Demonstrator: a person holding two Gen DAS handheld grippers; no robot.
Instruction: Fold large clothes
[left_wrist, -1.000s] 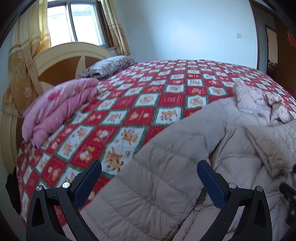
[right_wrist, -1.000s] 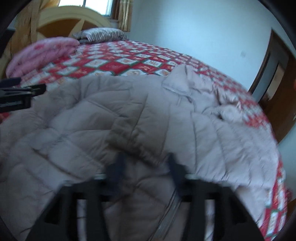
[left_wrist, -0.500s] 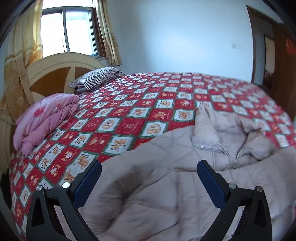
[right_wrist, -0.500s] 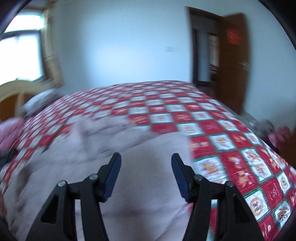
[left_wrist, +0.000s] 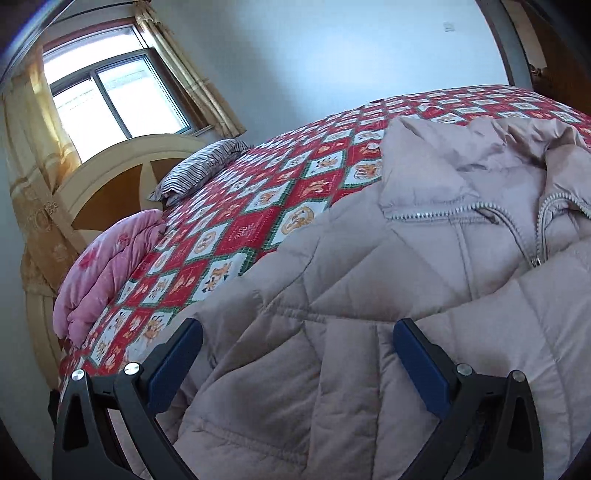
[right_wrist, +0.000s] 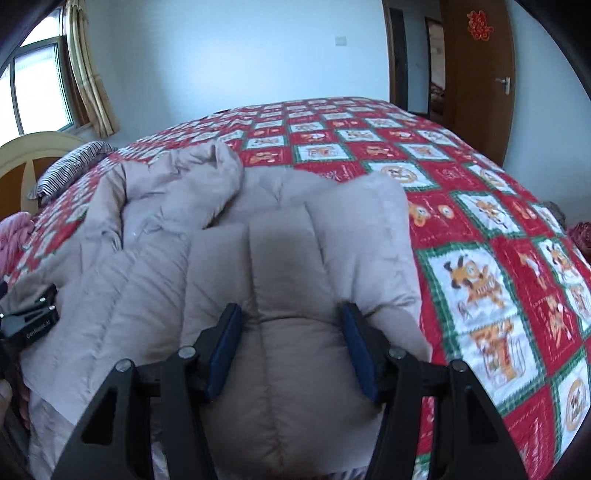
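Note:
A large pale beige quilted puffer jacket lies spread on the bed, zipper and collar toward the far side. It also shows in the right wrist view, with its right edge folded inward. My left gripper is open wide just above the jacket's left part, holding nothing. My right gripper is open, its blue pads on either side of a puffy fold of the jacket without pinching it. The left gripper's black body shows at the left edge of the right wrist view.
The bed has a red, white and green patterned quilt. A folded pink blanket and a striped pillow lie by the wooden headboard. A window with curtains is behind it. A brown door stands at the far right.
Both grippers have swung and dropped closer to the jacket. The right one, earlier out over its right edge, now has a jacket fold between its open pads. The left stays open.

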